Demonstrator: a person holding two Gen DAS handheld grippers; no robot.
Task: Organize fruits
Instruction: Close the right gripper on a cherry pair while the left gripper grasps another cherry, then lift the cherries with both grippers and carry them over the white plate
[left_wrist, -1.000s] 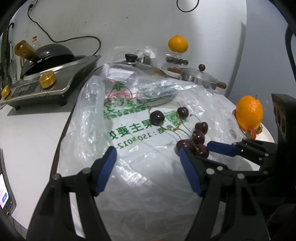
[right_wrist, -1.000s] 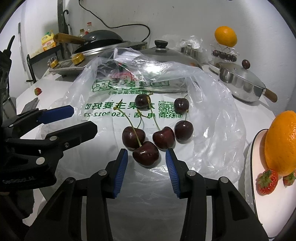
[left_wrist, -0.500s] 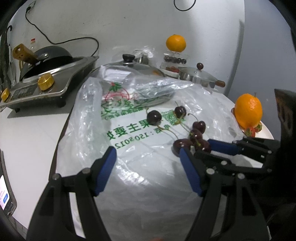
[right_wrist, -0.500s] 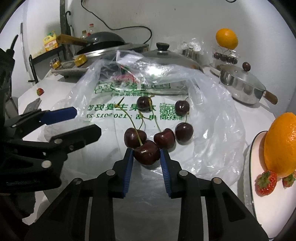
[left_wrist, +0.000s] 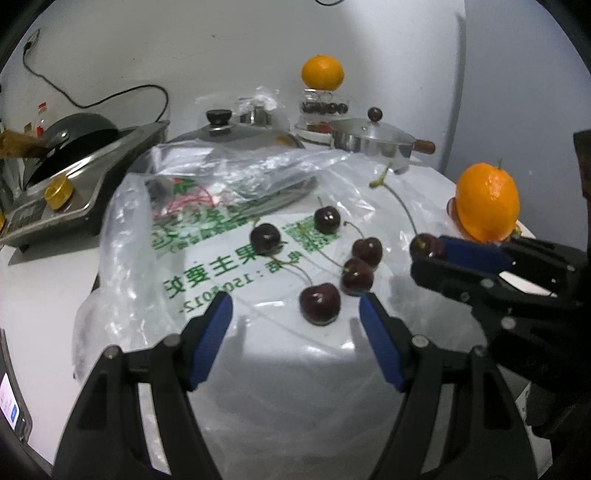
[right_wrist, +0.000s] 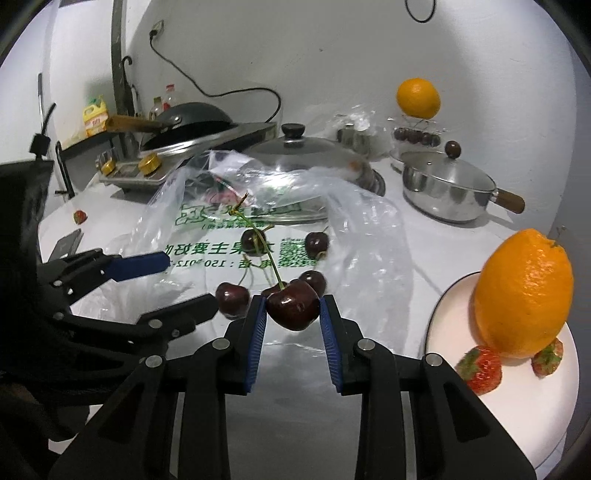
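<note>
Currently six cherries are counted: five lie on the plastic bag (left_wrist: 207, 266) spread over the worktop (left_wrist: 40, 280), and one cherry (right_wrist: 293, 304) is pinched between the pads of the right claw (right_wrist: 293, 321), lifted clear at lower centre. Two oranges and two strawberries are visible; one orange (right_wrist: 522, 293) rests on the plate (right_wrist: 443, 325) at right. Left claw (left_wrist: 295, 332) stands spread, tilted downward, over the bag, gripping nothing.

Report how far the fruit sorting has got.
Done: an orange and strawberries sit on the plate. In hand: the right claw grips one cherry. Left: five cherries on the plastic bag; the left claw is open.
</note>
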